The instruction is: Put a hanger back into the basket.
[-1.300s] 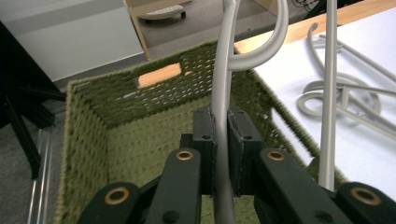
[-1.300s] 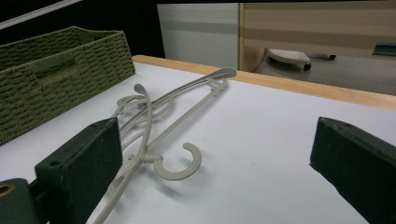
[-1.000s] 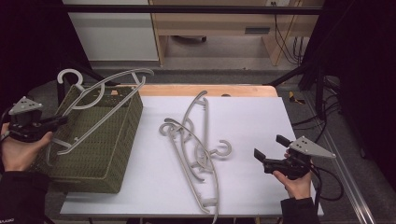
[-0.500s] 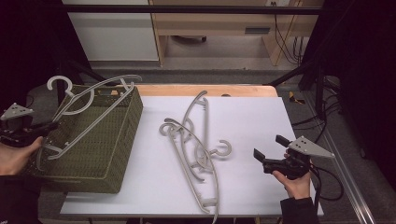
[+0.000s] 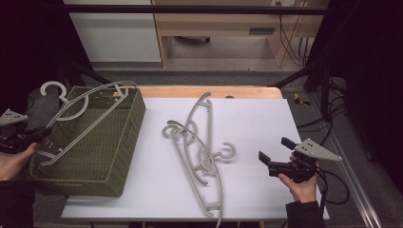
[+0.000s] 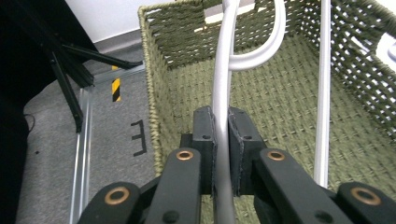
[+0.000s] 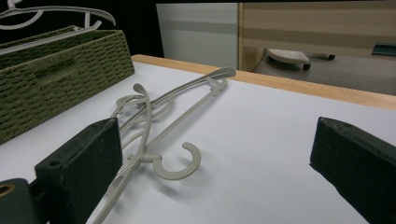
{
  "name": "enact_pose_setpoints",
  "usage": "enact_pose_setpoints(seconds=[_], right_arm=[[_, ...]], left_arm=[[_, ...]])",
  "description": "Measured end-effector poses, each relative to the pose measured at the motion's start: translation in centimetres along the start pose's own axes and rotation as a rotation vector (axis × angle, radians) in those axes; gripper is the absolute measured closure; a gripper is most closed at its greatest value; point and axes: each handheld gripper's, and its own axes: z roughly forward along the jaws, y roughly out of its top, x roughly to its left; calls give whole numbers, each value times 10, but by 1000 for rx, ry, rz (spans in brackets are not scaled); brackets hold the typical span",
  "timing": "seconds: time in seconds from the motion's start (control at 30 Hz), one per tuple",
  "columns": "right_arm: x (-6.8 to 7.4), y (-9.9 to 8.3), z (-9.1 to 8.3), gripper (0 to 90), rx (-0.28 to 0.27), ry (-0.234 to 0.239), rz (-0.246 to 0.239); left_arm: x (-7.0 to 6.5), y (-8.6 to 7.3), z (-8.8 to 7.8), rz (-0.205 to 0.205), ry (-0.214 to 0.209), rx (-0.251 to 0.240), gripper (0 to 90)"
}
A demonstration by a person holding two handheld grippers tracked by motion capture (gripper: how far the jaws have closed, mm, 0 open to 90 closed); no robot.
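White tabletop [image 5: 247, 123] bears the wicker basket [image 5: 102, 156]; left claw [image 6: 222, 140] clamps a hanger [image 5: 81, 111] ahead over it. Hook [image 5: 51, 88] overhangs beyond the rim, may catch. Right claw [image 5: 271, 161] gapes wide, hangers [image 5: 199, 156] ahead.

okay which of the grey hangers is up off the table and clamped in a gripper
The hanger over the basket: the left gripper is shut on its frame above the green woven basket. The other hangers lie loose on the white tabletop.

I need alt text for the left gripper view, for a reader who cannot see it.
The left hand-held gripper is shut on the pale grey bar of a clothes hanger, held over a green woven basket. The hanger's other bars cross the open basket; dark floor lies at the left.
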Motion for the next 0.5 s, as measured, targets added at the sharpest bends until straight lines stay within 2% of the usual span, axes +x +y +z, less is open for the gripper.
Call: enact_pose_setpoints(seconds=[0.17, 0.33, 0.5], right_arm=[[1, 0, 1, 26, 3, -1, 4], [1, 0, 1, 26, 3, -3, 2], [1, 0, 1, 26, 5, -1, -1]], left_arm=[[2, -5, 4, 2, 11, 10, 826], [0, -7, 9, 42, 31, 43, 826], [-6, -12, 18, 49, 14, 59, 826]])
